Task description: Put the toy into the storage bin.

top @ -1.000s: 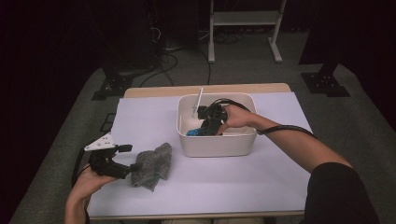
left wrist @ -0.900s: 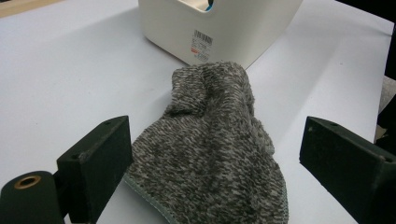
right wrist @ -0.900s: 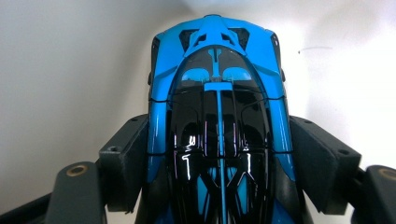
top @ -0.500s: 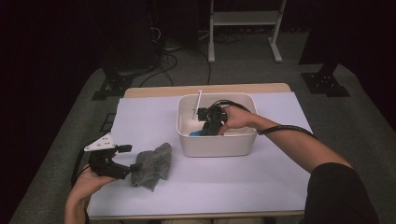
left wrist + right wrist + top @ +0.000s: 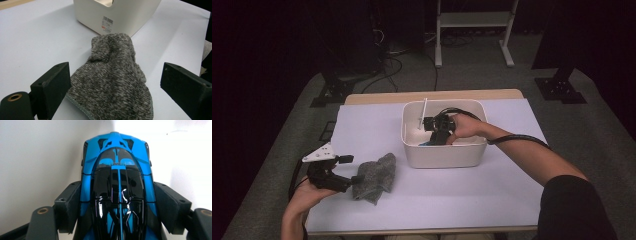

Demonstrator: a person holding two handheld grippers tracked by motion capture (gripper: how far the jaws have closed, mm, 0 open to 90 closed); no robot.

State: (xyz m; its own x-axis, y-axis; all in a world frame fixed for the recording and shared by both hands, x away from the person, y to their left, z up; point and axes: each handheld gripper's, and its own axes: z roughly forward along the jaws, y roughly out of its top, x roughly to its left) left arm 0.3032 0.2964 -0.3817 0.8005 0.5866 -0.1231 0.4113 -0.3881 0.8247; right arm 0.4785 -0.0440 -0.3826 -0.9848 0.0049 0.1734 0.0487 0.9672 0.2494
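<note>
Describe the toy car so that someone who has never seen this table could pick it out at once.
On the table stands a white bin. Inside it lies the toy car, between the right gripper fingers. It alone is glossy blue and black; the cloth outside is dull grey.

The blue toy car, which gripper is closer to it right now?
Right. The right gripper is down in the white bin with its fingers against the blue toy car; the left gripper is outside the bin, at the grey cloth.
</note>
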